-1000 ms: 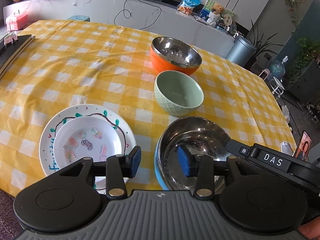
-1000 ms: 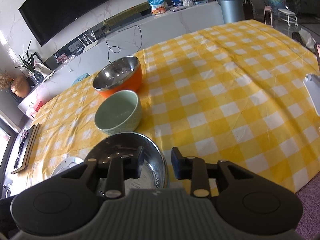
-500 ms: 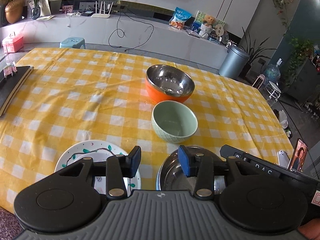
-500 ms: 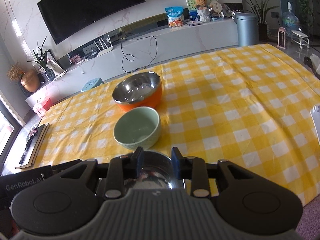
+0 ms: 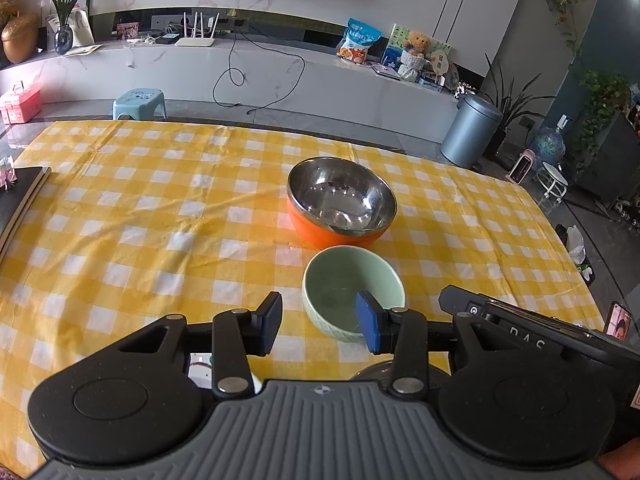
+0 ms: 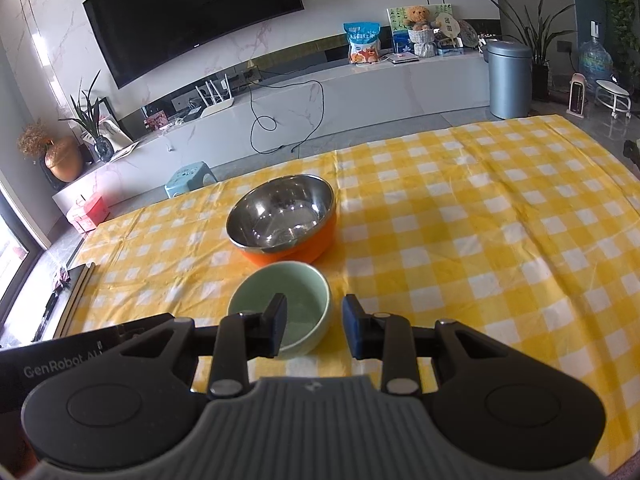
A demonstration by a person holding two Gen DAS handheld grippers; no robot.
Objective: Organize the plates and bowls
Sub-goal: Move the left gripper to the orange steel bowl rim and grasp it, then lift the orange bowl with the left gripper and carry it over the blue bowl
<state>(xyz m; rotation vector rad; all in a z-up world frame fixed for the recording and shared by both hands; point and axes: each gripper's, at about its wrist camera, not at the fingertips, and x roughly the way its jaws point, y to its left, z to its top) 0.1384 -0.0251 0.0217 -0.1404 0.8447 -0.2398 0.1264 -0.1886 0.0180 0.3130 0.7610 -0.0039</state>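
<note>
An orange bowl [image 5: 340, 204] with a steel lining sits mid-table, and a pale green bowl [image 5: 344, 288] stands just in front of it. My left gripper [image 5: 320, 326] hovers open above the near side of the green bowl, holding nothing. My right gripper [image 6: 315, 328] is also open and empty, over the green bowl [image 6: 292, 296], with the orange bowl [image 6: 284, 216] beyond. Under the left gripper's body only a rim of a steel bowl [image 5: 372, 372] and a sliver of a patterned plate [image 5: 198, 364] show. The right gripper's body [image 5: 520, 332] lies close on the right.
A yellow checked cloth [image 5: 140, 220] covers the table. A dark board [image 5: 16, 200] lies at its left edge and a phone [image 5: 618, 320] at its right. Beyond the far edge are a blue stool [image 5: 140, 100], a grey bin [image 5: 472, 132] and a long counter.
Both grippers have lifted and drawn back together. The stacked plates and the steel bowl have slid almost out of view beneath them. Jaw gaps are unchanged.
</note>
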